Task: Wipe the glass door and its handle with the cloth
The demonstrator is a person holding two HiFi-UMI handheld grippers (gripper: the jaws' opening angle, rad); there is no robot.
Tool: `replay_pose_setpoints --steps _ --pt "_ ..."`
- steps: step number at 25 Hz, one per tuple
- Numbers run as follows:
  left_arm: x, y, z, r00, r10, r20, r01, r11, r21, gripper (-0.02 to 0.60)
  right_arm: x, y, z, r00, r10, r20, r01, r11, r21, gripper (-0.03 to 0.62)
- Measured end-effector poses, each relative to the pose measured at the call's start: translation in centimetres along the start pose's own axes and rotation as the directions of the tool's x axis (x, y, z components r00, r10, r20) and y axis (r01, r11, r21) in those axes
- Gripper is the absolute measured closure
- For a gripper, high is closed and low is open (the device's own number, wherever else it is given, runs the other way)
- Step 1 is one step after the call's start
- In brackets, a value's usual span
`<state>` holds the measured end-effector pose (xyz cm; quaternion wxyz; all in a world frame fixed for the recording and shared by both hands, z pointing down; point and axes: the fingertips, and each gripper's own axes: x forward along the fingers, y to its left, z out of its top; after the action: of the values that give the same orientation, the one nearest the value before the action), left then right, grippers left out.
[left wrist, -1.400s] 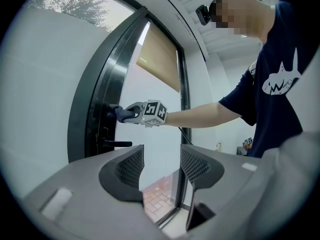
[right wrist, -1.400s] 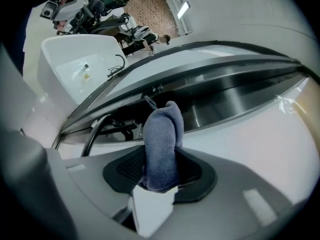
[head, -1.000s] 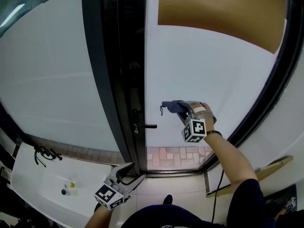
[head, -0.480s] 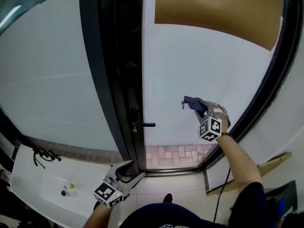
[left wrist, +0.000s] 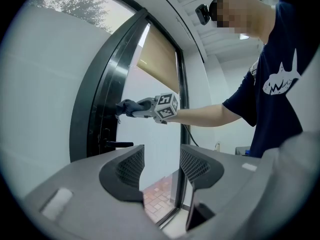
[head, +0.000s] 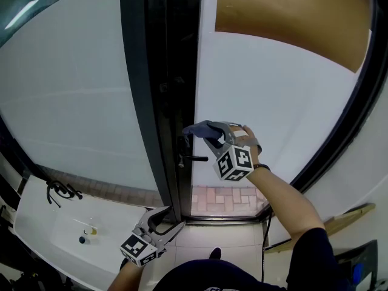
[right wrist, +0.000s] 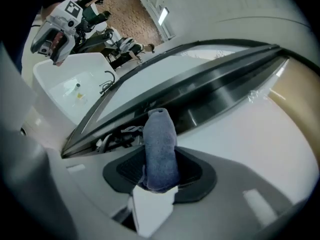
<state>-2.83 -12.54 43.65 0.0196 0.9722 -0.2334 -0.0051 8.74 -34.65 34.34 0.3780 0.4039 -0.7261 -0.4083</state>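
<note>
The frosted glass door (head: 273, 96) fills the middle and right of the head view, with a dark frame (head: 163, 102) at its left edge. A black lever handle (head: 193, 157) sticks out from that frame. My right gripper (head: 209, 133) is shut on a folded blue-grey cloth (head: 199, 128), whose tip is at the door's left edge just above the handle. The cloth (right wrist: 160, 146) stands up between the jaws in the right gripper view. My left gripper (head: 167, 223) hangs low near the door's bottom, open and empty; its view shows the handle (left wrist: 117, 144) and cloth (left wrist: 127, 106).
A white sink counter (head: 54, 223) with a black tap (head: 57, 193) and small bottles (head: 85, 235) lies at lower left. A tan roller blind (head: 291, 17) covers the top of the glass. Brick paving (head: 224, 197) shows through the door's clear bottom strip.
My right gripper has swept the cloth leftward across the glass, from the right part of the pane to the door's edge above the handle. The left gripper has stayed low.
</note>
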Motion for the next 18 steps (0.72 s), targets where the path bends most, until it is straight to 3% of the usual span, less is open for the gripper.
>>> replay_pose_setpoints --steps 5,10,15,18 --pt "-1.2 0.6 -0.7 0.999 0.044 0.013 -0.043 0.999 -0.012 0.362 4.3 -2.0 5.2 0.998 -0.044 0.044 0.046 0.998 -0.051 0.434" --pt "-2.4 1.0 -0.9 0.997 0.082 0.013 -0.081 0.996 -0.025 0.362 7.0 -1.5 5.6 0.999 -0.044 0.019 0.045 0.999 -0.026 0.434" --pt "-3.1 1.5 -1.4 0.994 0.106 0.006 -0.106 0.993 -0.044 0.364 7.9 1.8 4.6 0.998 0.067 0.01 -0.067 0.995 0.07 0.436" --pt "-2.7 1.2 -1.6 0.996 0.092 0.01 -0.091 0.995 -0.047 0.364 8.5 4.5 3.5 0.984 0.177 -0.015 -0.172 0.971 0.166 0.436"
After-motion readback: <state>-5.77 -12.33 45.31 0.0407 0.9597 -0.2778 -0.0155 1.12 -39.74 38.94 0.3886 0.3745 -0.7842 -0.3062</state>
